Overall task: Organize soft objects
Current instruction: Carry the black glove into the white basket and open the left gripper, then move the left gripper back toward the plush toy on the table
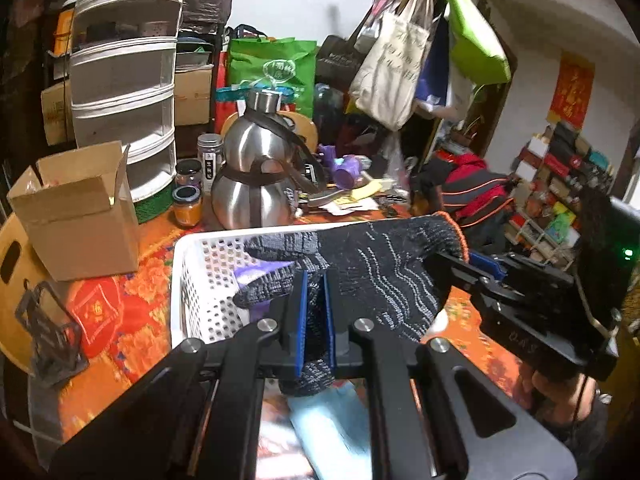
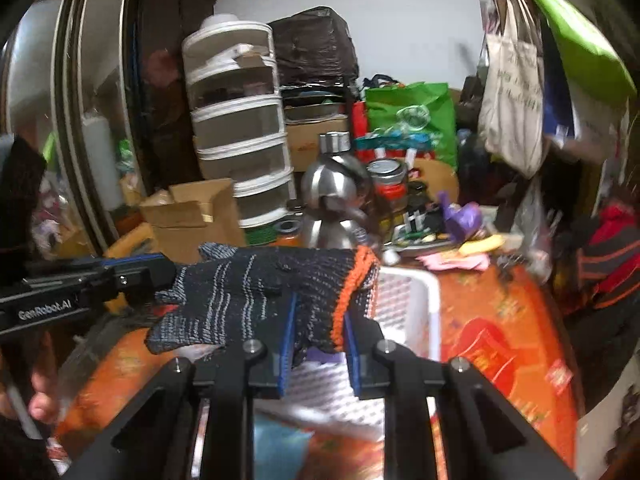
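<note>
Nearest your left lens, the left gripper (image 1: 314, 312) is clamped on the finger end of the dark knit glove (image 1: 376, 272). The right gripper (image 2: 318, 344) pinches the orange-trimmed cuff. The glove hangs stretched between both tools above the white perforated basket (image 1: 188, 280), where a purple item (image 1: 256, 276) already lies. Keep both grips firm and the fabric level. Bring the tools closer together to slacken the glove, then lower it inside the basket walls before releasing. Avoid the steel kettle (image 1: 252, 176) behind the basket.
</note>
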A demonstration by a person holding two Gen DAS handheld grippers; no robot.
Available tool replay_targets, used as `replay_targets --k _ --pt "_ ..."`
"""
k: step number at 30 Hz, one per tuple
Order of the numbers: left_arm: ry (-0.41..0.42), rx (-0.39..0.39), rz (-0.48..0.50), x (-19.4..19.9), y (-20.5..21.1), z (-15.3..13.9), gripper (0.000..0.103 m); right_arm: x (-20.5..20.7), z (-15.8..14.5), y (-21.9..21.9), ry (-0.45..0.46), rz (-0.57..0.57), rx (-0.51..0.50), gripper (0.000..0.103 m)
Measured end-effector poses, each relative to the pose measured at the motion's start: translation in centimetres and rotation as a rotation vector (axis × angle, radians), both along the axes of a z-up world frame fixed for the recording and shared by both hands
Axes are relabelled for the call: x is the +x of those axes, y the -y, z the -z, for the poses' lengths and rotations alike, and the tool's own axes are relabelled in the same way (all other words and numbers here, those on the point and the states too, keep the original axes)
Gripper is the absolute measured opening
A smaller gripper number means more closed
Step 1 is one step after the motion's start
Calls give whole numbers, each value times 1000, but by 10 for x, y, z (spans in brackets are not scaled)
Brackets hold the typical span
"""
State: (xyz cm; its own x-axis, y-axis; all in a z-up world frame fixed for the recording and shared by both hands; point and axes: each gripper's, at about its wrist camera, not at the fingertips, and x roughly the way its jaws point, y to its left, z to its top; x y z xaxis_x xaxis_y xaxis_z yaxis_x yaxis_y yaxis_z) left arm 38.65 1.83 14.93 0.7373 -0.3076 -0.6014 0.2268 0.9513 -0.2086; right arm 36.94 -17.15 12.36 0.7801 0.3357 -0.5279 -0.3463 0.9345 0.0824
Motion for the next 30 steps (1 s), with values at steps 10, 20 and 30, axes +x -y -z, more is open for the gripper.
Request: replay_targets --k 10,20,30 --pt "-85 41 -55 70 13 54 7 60 57 -5 -100 21 -51 20" --pt "-133 128 -83 74 8 103 19 64 85 -14 -173 13 -104 37" --pt "-94 95 -104 42 -12 103 83 46 76 3 -144 70 -77 67"
